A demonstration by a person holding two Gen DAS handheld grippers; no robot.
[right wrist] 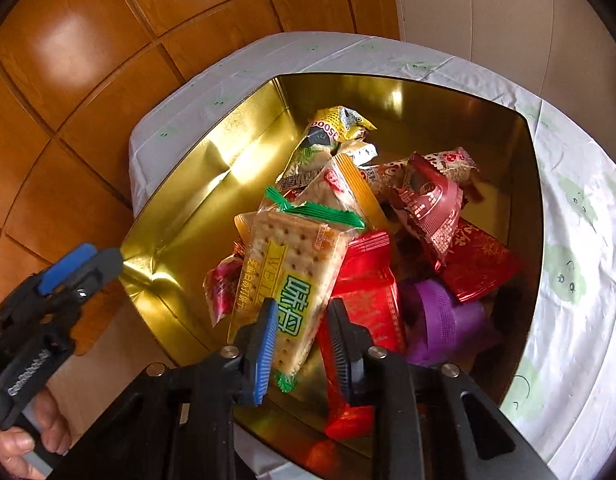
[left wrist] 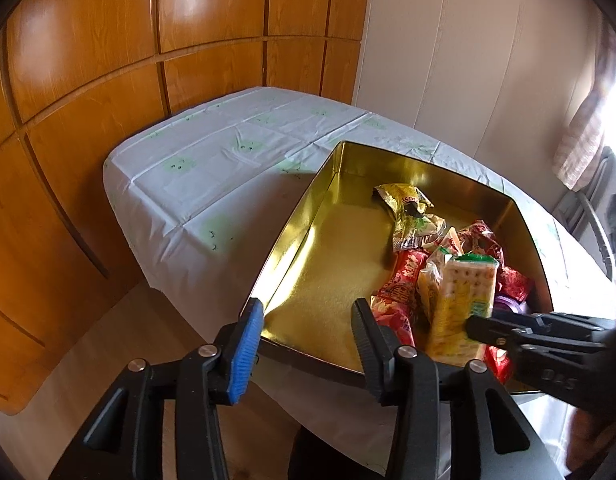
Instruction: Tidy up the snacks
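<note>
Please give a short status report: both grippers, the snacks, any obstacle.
Left gripper open, straddling gold tin's near rim. Right gripper shut on clear-wrapped cracker packet. Red foil packet crowds its right finger.

Both wrist views look down closely into the gold tin point(left wrist: 332, 264).

A gold tin point(right wrist: 179, 216) full of wrapped snacks sits on a pale tablecloth point(right wrist: 580, 280). The right gripper point(right wrist: 303, 344) pinches a cracker packet point(right wrist: 283, 276), standing it upright.
</note>
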